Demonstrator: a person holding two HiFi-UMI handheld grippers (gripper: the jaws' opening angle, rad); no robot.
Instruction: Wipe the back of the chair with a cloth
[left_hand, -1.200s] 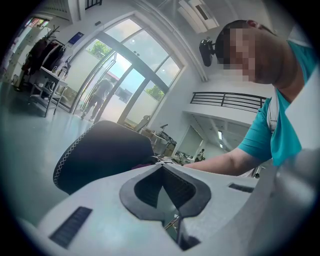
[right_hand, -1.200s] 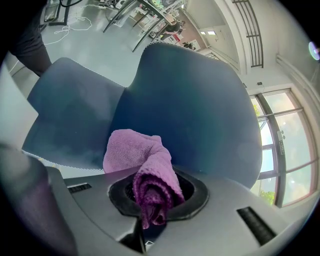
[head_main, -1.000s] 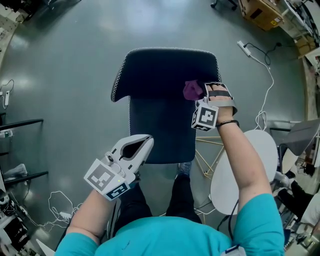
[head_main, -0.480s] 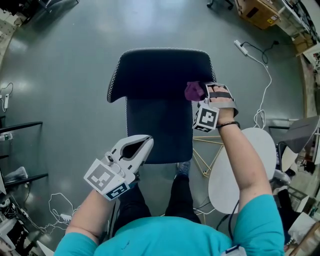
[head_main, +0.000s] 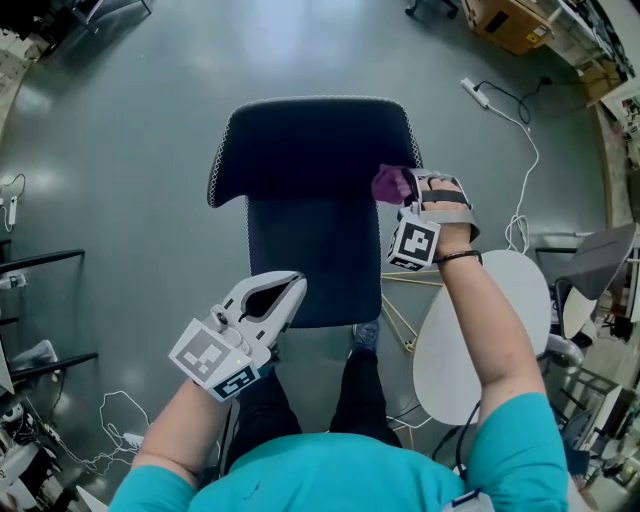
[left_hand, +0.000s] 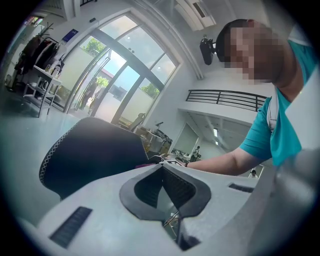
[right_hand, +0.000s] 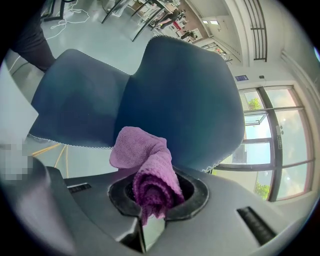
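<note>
Chair: dark blue, standing on the grey floor straight in front of the person, with the seat toward them and the back on the far side.

Chair back: broad panel edged in white stitching. Its long axis runs left to right in the head view. In the right gripper view it fills the space straight ahead of the jaws.

Right gripper: at the back's right edge, near where the back meets the seat. It is much the nearer tool, and its jaws are clamped on the cloth's bunched middle.

Left gripper: held low near the seat's front left corner, well apart from the back. Its jaws are pressed together with nothing between them.

Cloth: purple. Its free end sticks out past the jaws toward the back panel. I cannot tell whether it is touching the panel. Nearly all of the back's surface lies to the left of it, so the wipe likely has to run leftward along that long axis.
</note>
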